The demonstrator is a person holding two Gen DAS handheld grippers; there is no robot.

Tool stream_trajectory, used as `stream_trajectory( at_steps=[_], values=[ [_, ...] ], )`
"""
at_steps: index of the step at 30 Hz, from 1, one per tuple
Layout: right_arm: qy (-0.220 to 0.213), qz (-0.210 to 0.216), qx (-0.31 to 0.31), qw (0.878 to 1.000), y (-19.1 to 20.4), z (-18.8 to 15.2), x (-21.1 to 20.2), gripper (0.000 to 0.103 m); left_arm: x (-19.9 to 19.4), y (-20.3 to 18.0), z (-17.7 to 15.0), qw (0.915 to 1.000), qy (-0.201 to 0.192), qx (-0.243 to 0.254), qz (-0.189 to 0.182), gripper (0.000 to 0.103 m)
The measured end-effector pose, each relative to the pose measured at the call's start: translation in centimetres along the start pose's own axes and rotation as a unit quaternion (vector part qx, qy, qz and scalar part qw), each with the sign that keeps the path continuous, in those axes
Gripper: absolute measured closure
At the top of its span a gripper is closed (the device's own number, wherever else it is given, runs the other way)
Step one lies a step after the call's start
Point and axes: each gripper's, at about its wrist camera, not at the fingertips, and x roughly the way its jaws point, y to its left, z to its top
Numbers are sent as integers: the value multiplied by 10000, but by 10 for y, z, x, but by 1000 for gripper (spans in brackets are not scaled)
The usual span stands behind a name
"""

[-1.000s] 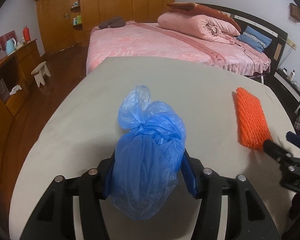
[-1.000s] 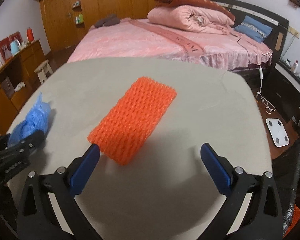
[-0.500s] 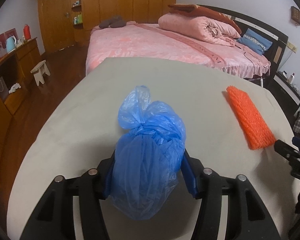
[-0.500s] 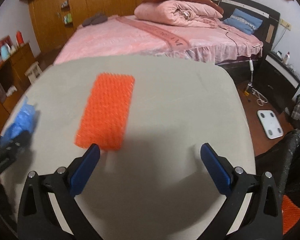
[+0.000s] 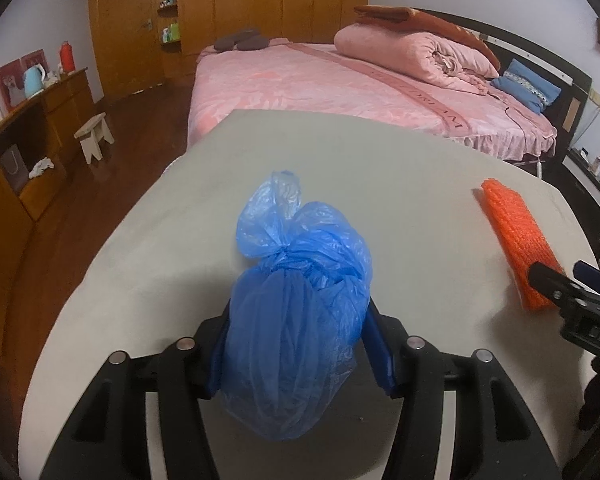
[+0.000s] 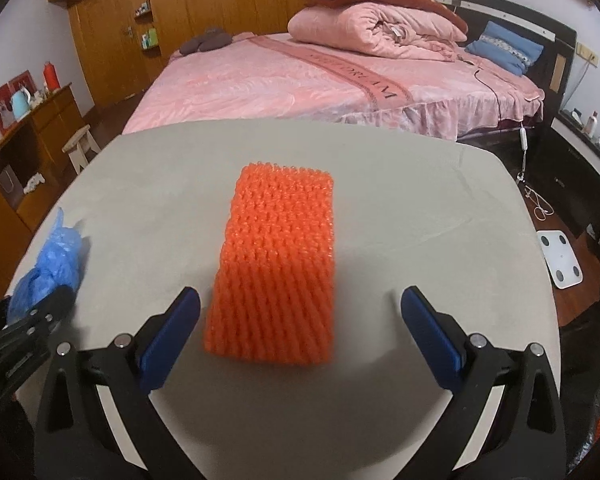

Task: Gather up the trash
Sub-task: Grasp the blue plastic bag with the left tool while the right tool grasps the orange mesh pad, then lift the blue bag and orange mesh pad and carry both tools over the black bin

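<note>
My left gripper point(image 5: 297, 344) is shut on a knotted blue plastic bag point(image 5: 300, 304), which bulges out between the jaws over the grey table point(image 5: 400, 184). An orange foam net sleeve point(image 6: 277, 264) lies flat on the table. My right gripper point(image 6: 300, 320) is open, its blue pads on either side of the sleeve's near end, not touching it. The sleeve also shows at the right of the left wrist view point(image 5: 514, 236), with the right gripper's tip point(image 5: 556, 284) at its near end. The bag and left gripper show at the left of the right wrist view point(image 6: 49, 264).
A pink bed point(image 6: 300, 80) stands just beyond the table's far edge. A wooden cabinet point(image 5: 23, 136) and a small stool point(image 5: 93, 134) stand on the floor to the left. A white scale point(image 6: 560, 258) lies on the floor to the right.
My right gripper has swung to line up with the orange sleeve and moved closer, so the sleeve now lies centred between its open jaws. The left gripper keeps hold of the blue bag.
</note>
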Motion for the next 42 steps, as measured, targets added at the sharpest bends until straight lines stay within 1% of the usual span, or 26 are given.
stream_trajectory(
  at_steps=[2, 3, 5, 6, 7, 8, 10, 11, 12, 13, 17, 18, 19, 20, 21, 22, 24, 27, 29, 31, 33, 34, 35, 36, 37, 42],
  values=[
    [77, 22, -10, 10000, 2, 0, 4, 13, 0, 0, 0, 10000, 8, 11, -3, 47],
    [123, 35, -21, 9999, 4, 0, 6, 22, 1, 1, 0, 10000, 12, 4, -11, 47],
    [139, 57, -48, 9999, 4, -2, 7, 25, 1, 2, 0, 10000, 21, -25, -43, 47],
    [152, 65, -73, 9998, 5, -2, 7, 30, 2, 2, 0, 10000, 25, -29, -47, 47],
    [161, 69, -101, 9998, 6, -3, 7, 39, 2, 2, 0, 10000, 26, -25, -44, 47],
    [154, 67, -149, 9997, 6, -4, 6, 43, 2, 2, 0, 10000, 24, -21, -40, 47],
    [145, 183, -135, 9996, 3, -6, 2, 58, 1, 3, 0, 10000, 10, -19, -35, 47],
    [139, 211, -122, 9996, 1, -6, 1, 62, 1, 2, 0, 10000, 6, -18, -34, 47],
    [142, 253, -104, 9995, -1, -7, -1, 69, 1, 2, 0, 10000, -8, -4, -33, 47],
    [147, 296, -85, 9994, -2, -9, -3, 72, 1, 1, 0, 10000, -29, 23, -30, 47],
    [156, 430, -77, 9989, -8, -15, -11, 72, 0, -3, 0, 9999, -67, 150, -31, 47],
    [157, 459, -106, 9988, -9, -16, -12, 66, 0, -5, 0, 9998, -62, 177, -29, 47],
    [152, 478, -105, 9987, -10, -16, -14, 54, 1, -6, 0, 9998, -57, 204, -29, 47],
    [122, 453, -90, 9989, -11, -15, -16, 48, 1, -6, 0, 9997, -54, 224, -27, 47],
    [40, 382, -56, 9992, -12, -13, -19, 39, 1, -7, 0, 9997, -52, 232, -27, 47],
    [-11, 360, -39, 9993, -13, -12, -20, 33, 2, -7, 0, 9997, -41, 235, -26, 47],
    [-56, 345, -77, 9994, -13, -6, -20, 31, 2, -7, -1, 9998, -23, 220, -24, 47],
    [-15, 307, -129, 9994, -10, 2, -12, 31, 1, -7, -1, 9998, -23, 211, -31, 47],
    [69, 319, -103, 9994, -10, 3, -7, 35, 2, -6, 0, 9998, -22, 195, -38, 47],
    [176, 368, -73, 9991, -9, 1, -3, 45, 2, -6, 0, 9998, -6, 171, -40, 47],
    [190, 382, -67, 9991, -8, -2, -2, 51, 3, -6, 0, 9998, 5, 173, -38, 47],
    [172, 378, -85, 9991, -7, -4, -3, 57, 3, -6, 0, 9998, 3, 182, -32, 47],
    [172, 386, -105, 9991, -6, -5, -3, 61, 3, -6, 0, 9998, 1, 188, -26, 47],
    [168, 415, -130, 9989, -5, -6, -4, 72, 3, -6, 0, 9998, 0, 189, -24, 47],
    [171, 444, -140, 9988, -4, -6, -4, 80, 3, -7, 1, 9998, -2, 189, -21, 47],
    [171, 579, -107, 9981, -4, -9, -12, 82, -3, -7, 1, 9998, -97, 181, -52, 47]
  ],
)
